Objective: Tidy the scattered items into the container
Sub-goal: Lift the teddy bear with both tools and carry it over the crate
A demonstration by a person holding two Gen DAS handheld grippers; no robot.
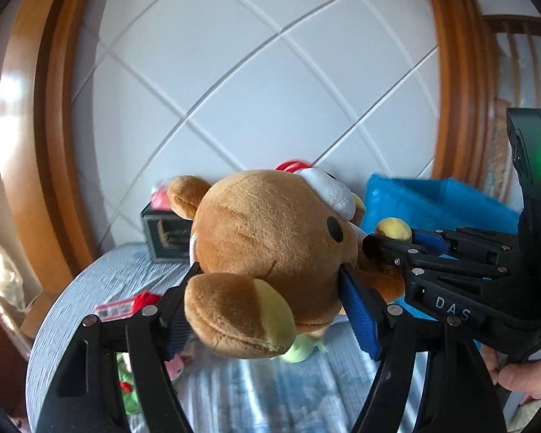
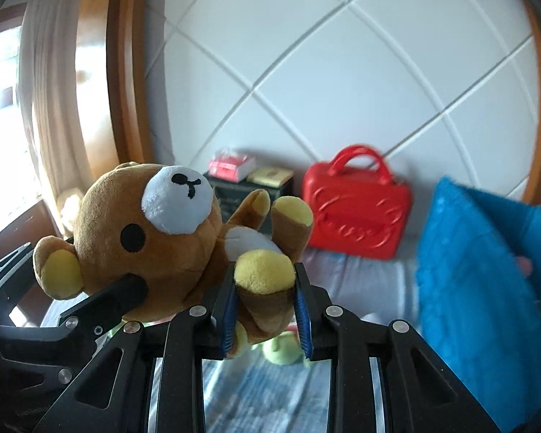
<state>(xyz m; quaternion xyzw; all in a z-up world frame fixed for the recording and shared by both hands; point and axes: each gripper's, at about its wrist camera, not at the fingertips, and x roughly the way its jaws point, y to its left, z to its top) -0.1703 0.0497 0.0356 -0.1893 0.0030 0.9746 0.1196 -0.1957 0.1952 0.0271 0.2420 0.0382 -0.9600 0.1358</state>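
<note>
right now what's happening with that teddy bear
A person holds a brown teddy bear in the air above the bed with two hand-held tools. The left tool clamps the bear's head; the right tool pinches one of its legs. A red case and a blue pillow sit behind, and a green plush lies below. The bear is not in any container yet.

Teddy bear (image 2: 151,238) above the bed (image 2: 360,274); handbag (image 2: 357,205) behind it against the headboard (image 2: 342,72); box (image 2: 249,187) left of handbag; cushion (image 2: 479,278) right.
</note>
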